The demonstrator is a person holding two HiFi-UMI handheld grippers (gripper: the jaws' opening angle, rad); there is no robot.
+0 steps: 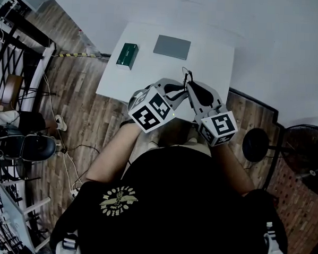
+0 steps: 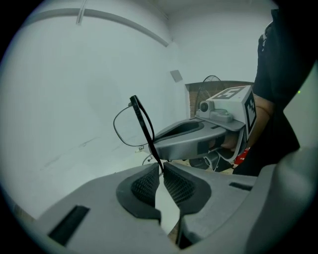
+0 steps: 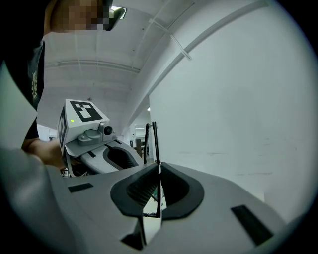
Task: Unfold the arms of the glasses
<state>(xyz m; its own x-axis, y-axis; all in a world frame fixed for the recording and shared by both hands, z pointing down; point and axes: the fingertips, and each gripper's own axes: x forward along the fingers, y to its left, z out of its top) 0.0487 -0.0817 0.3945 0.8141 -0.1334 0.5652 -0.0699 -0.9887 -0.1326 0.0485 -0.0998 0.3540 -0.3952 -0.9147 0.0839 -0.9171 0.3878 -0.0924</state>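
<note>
two pinches, glasses [image 2: 144, 126] clamped between left gripper [image 2: 161, 166] pads, right gripper [image 3: 158, 168] pads

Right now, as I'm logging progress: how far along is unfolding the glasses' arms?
Done: the glasses are off the table, pinched by the left tongs and right tongs. In hand: the left tongs grip a thin black arm. Left: the two arms appear to lie close together, so neither looks swung out yet.

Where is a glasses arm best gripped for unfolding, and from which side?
Probably the thin black arm, near the end far from the lens, fingers closing across it from that end. It is a slim straight bar; the left gripper grips there.
</note>
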